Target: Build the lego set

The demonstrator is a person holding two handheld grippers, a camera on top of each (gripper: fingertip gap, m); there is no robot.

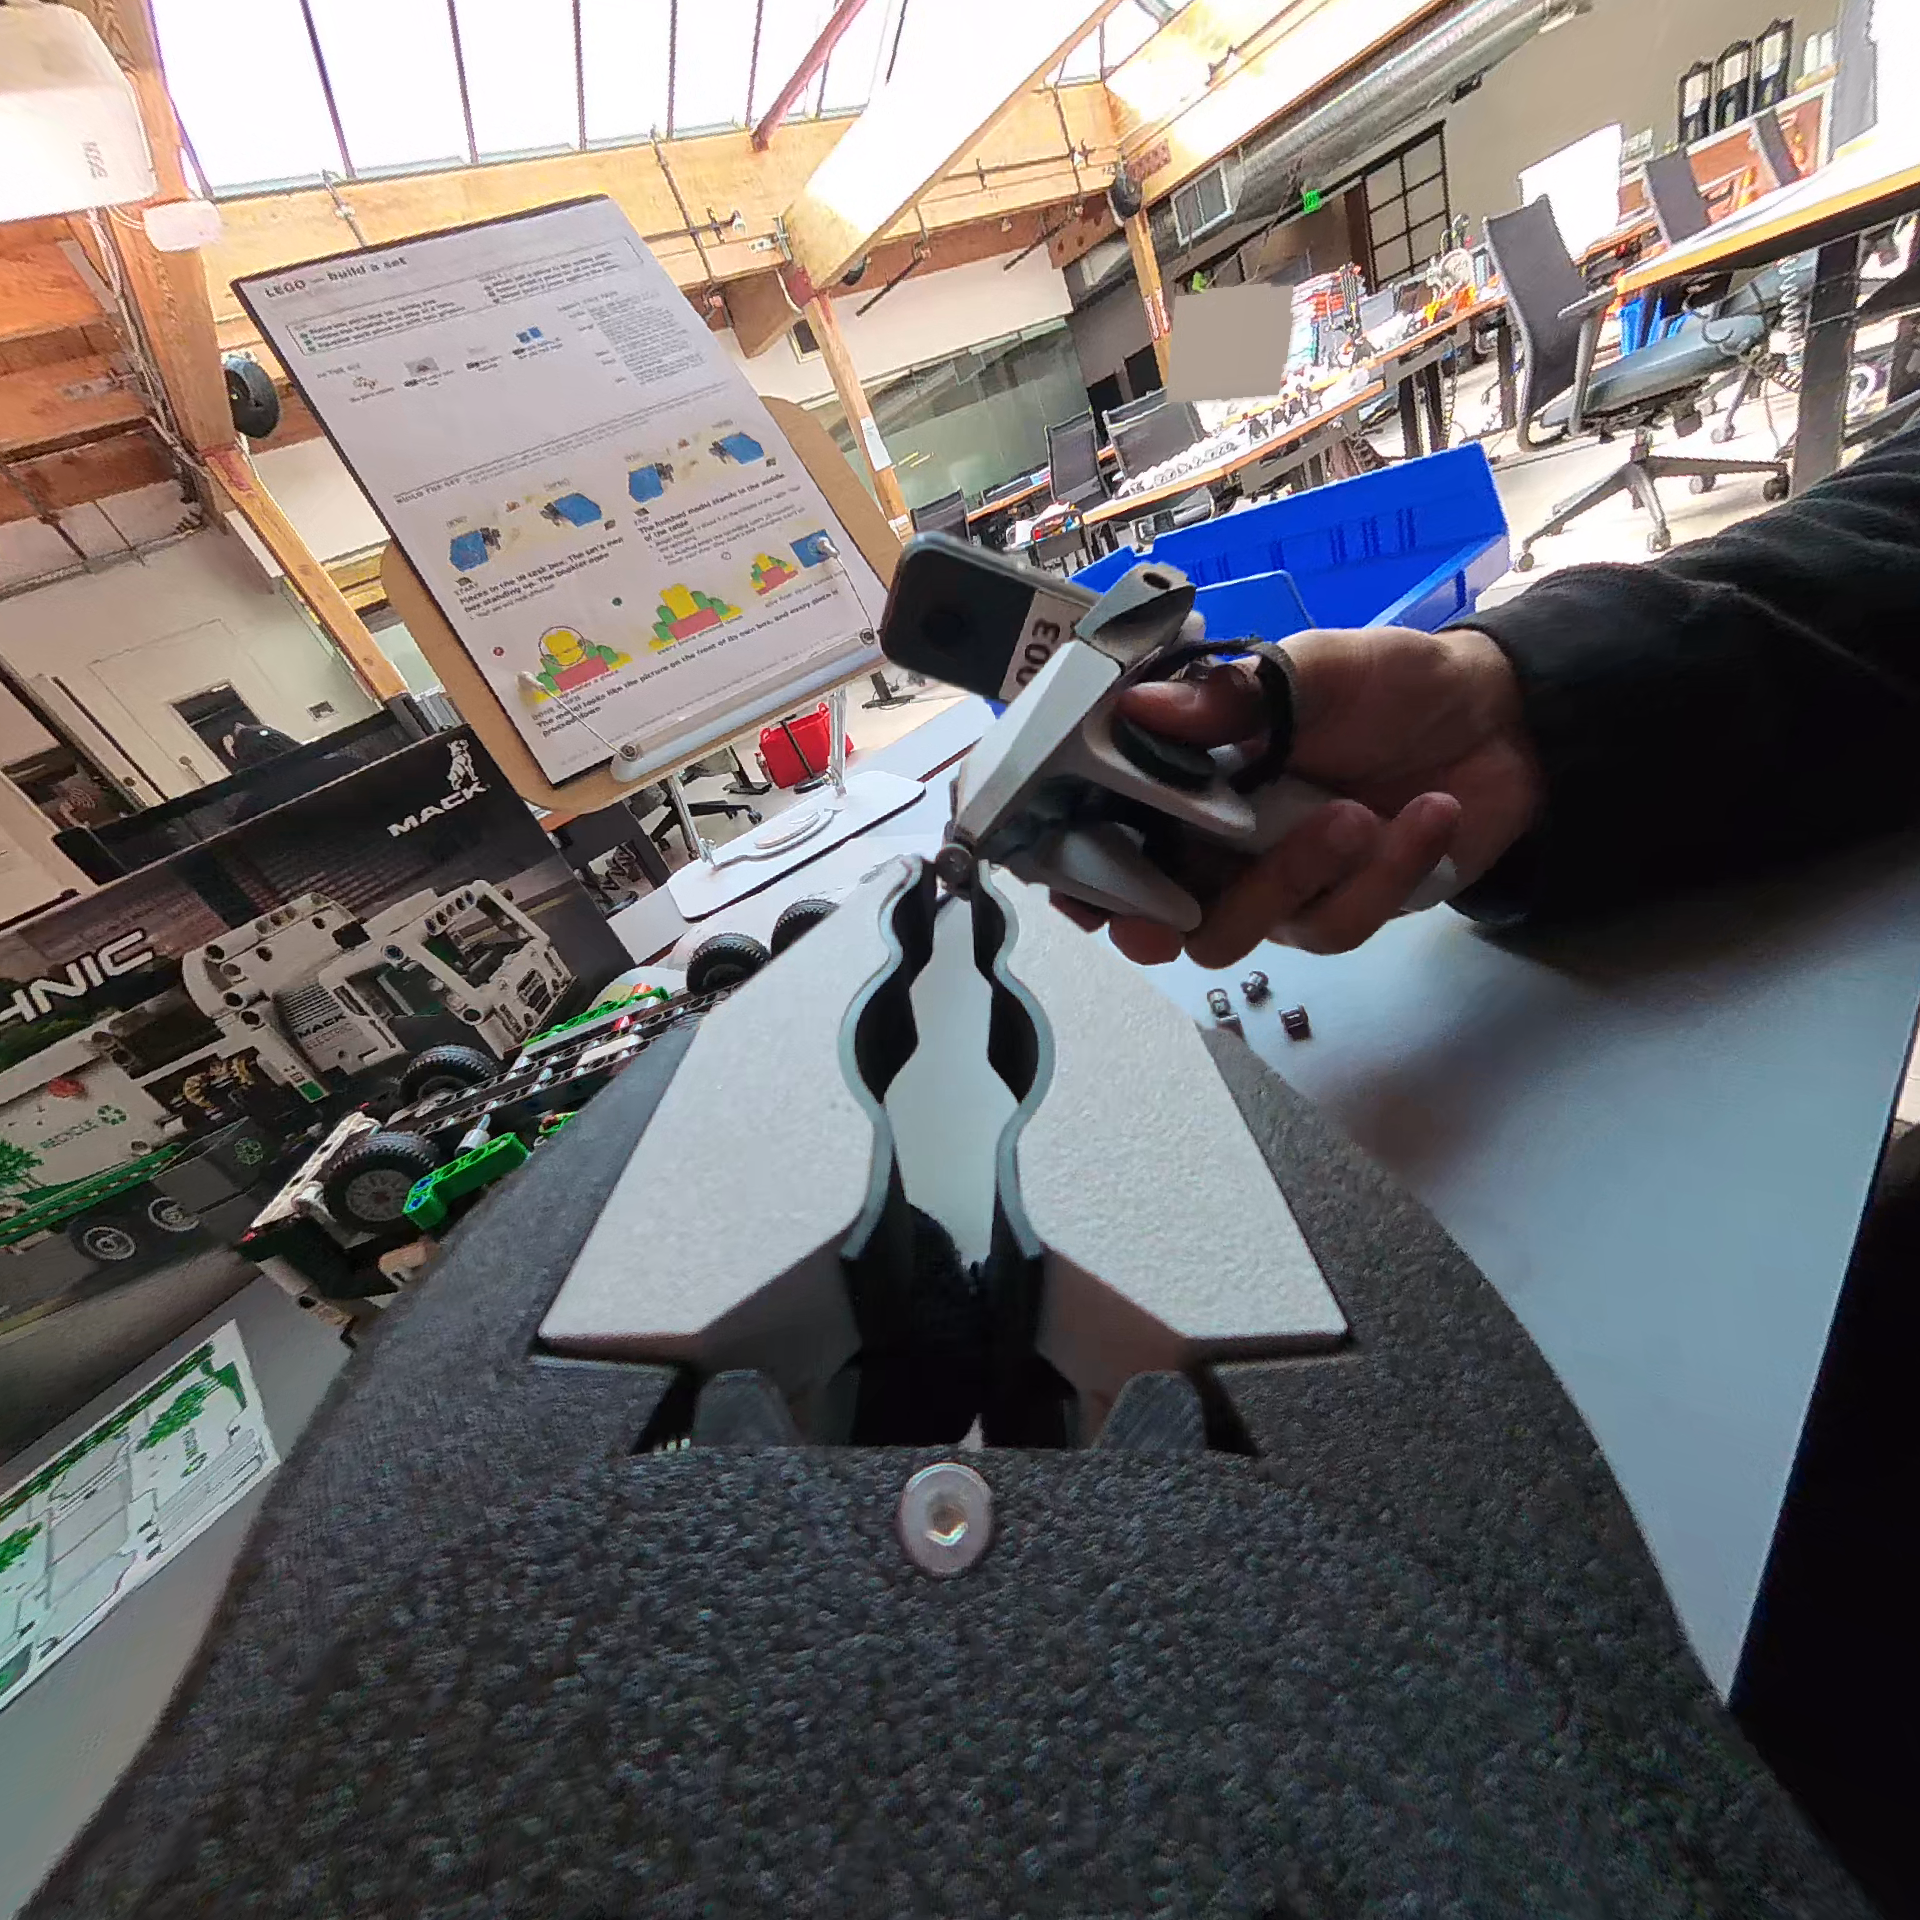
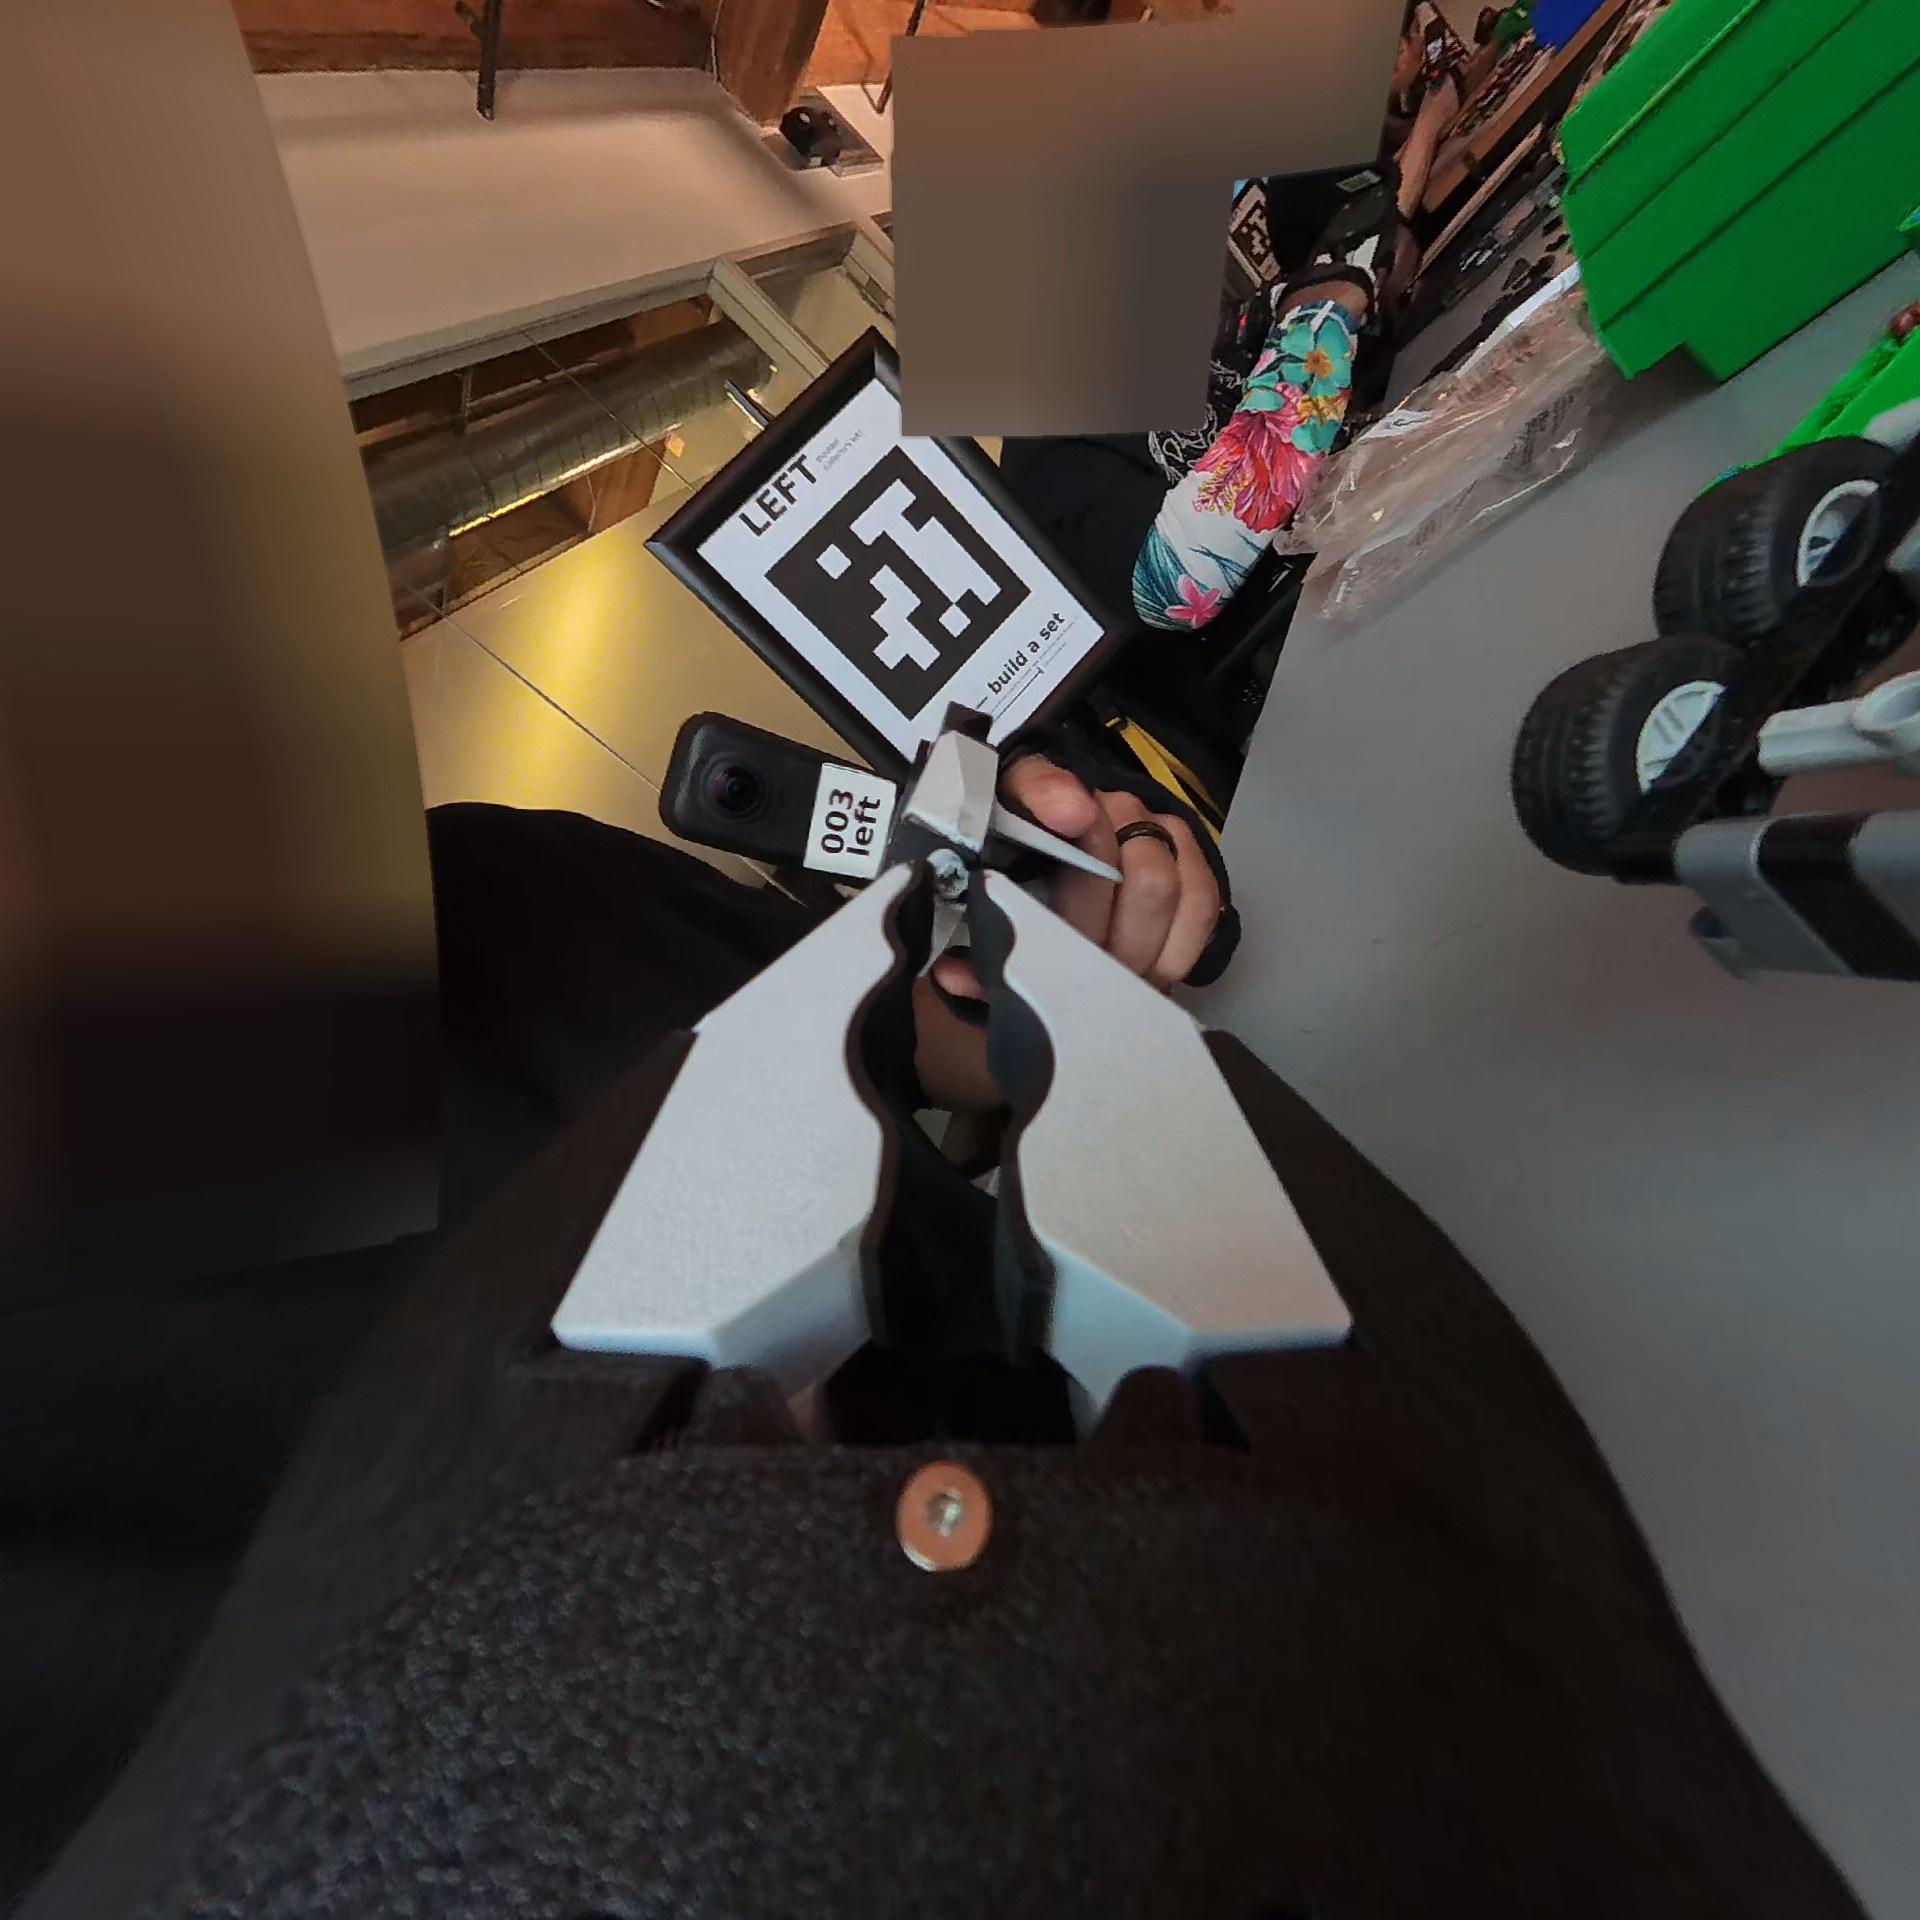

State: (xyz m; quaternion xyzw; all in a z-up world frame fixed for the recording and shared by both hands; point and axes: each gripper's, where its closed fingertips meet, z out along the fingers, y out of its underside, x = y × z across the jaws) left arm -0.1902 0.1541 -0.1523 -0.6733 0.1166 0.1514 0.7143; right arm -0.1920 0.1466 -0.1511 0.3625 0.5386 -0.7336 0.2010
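My left gripper [image 1: 948, 871] is nearly shut, its tips pinching a small grey Lego pin [image 1: 954, 862] held above the white table [image 1: 1558, 1195]. My right gripper [image 2: 948, 873] meets it tip to tip and is shut on the same small grey pin [image 2: 951, 871]. Each gripper shows in the other's view, held by a hand: the right [image 1: 971, 844], the left [image 2: 951, 836]. The partly built truck chassis [image 1: 499, 1101] with black wheels lies left of the grippers. Its wheels [image 2: 1621, 758] and the green truck body [image 2: 1745, 177] show in the right wrist view.
The set's box [image 1: 260, 987] stands at the left with a sticker sheet [image 1: 114, 1496] in front. An instruction sheet [image 1: 561, 468] on a stand is behind. Several small grey pieces [image 1: 1257, 1003] lie on the table. A blue bin [image 1: 1351, 540] is at the back right. A plastic bag [image 2: 1455, 488] lies near the green body. Both grippers' tips are close together, under 4 cm apart. The green truck body [image 2: 1745, 177] is about 40 cm from both grippers' fingertips.
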